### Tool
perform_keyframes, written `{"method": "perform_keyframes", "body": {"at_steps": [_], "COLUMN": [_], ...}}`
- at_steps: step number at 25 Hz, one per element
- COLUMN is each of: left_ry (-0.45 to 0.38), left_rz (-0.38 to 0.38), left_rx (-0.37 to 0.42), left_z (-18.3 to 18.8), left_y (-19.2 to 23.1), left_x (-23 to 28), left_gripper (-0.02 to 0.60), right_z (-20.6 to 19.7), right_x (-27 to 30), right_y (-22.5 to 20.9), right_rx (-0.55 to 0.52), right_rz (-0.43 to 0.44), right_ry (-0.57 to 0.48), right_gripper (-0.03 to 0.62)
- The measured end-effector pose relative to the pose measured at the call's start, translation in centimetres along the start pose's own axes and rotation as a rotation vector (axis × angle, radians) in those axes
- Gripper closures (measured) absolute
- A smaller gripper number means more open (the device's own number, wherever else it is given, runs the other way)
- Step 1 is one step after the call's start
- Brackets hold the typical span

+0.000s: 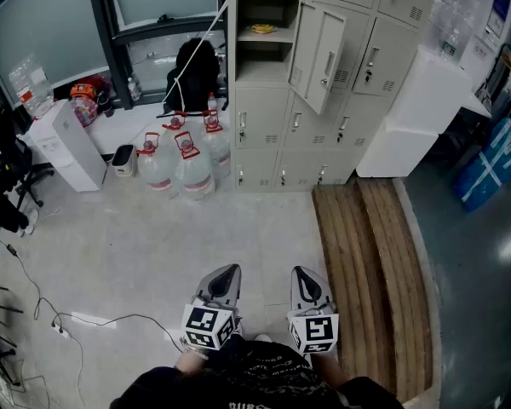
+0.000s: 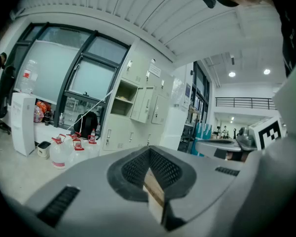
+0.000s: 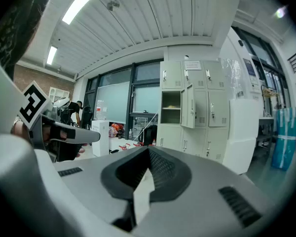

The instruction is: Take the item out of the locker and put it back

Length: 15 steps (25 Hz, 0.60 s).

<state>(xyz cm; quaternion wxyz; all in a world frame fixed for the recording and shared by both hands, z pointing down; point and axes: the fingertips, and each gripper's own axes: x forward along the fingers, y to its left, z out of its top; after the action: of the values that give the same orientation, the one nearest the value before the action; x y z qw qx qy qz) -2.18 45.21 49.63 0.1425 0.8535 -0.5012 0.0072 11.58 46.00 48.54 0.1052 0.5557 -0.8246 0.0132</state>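
I see both grippers low in the head view, well back from the pale grey metal locker bank (image 1: 277, 126) and pointing toward it. The left gripper (image 1: 226, 271) has its dark ribbed fingers pressed together with nothing between them, and the right gripper (image 1: 304, 273) is closed and empty the same way.

One compartment of the locker bank stands open, its grey door (image 1: 319, 58) swung out to the right. A flat yellow item (image 1: 264, 30) lies on the shelf inside that compartment; I cannot tell what it is.

Clear plastic water jugs with red handles (image 1: 183, 156) stand on the floor just left of the locker bank. A slatted wooden bench (image 1: 370, 271) runs out from its foot toward me.
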Motion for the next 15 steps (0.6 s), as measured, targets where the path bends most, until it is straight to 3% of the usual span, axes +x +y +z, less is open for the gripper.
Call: {"method": "perform_keyframes", "body": {"at_steps": [15], "left_ry": [-0.021], "left_rz": [-0.033], "left_rx": [0.000], "left_z": [1.5], "left_y": [4.7], "left_x": [0.7], "left_gripper": [0.578], "right_z": [0.8], "right_x": [2.9], "right_y": [1.7], "right_rx": [0.044], "right_rz": [-0.066], "right_ry": [-0.012], "right_gripper": [0.591]}}
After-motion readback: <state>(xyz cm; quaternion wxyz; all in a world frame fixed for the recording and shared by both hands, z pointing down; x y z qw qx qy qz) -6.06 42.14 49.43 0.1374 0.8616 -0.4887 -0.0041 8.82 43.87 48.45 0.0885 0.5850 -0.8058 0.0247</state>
